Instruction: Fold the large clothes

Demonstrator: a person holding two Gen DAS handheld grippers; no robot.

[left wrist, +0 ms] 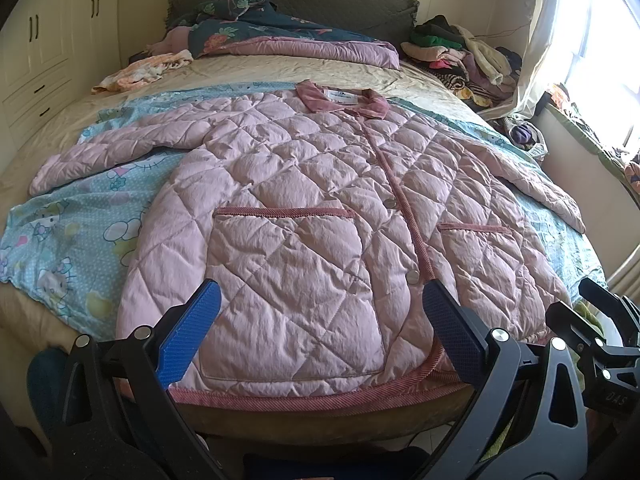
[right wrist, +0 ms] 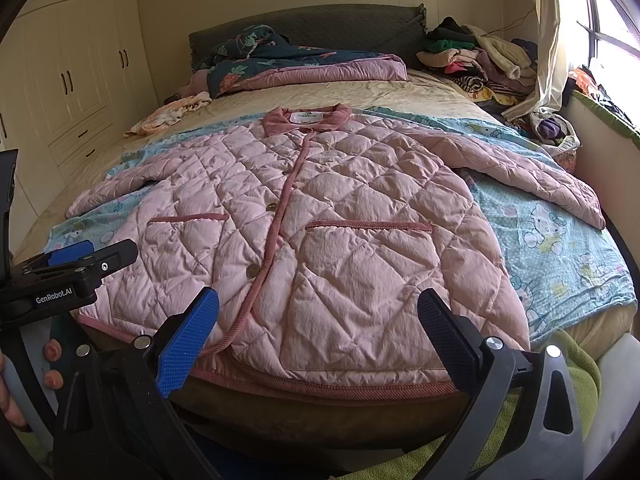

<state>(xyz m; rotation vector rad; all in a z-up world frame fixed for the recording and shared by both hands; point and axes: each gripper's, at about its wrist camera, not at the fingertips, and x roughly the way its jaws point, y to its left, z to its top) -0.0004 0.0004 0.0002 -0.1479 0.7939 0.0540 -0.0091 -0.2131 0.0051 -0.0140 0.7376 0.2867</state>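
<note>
Jacket (left wrist: 304, 208) lies flat beyond both spread tools.

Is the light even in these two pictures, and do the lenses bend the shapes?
Left wrist view: the window at upper right is blown out to white, while the pink quilted jacket is softly lit and sharp. Right wrist view: the window glares less and the jacket stays clear. Both views: fisheye curves the bed edge and darkens the corners.
</note>
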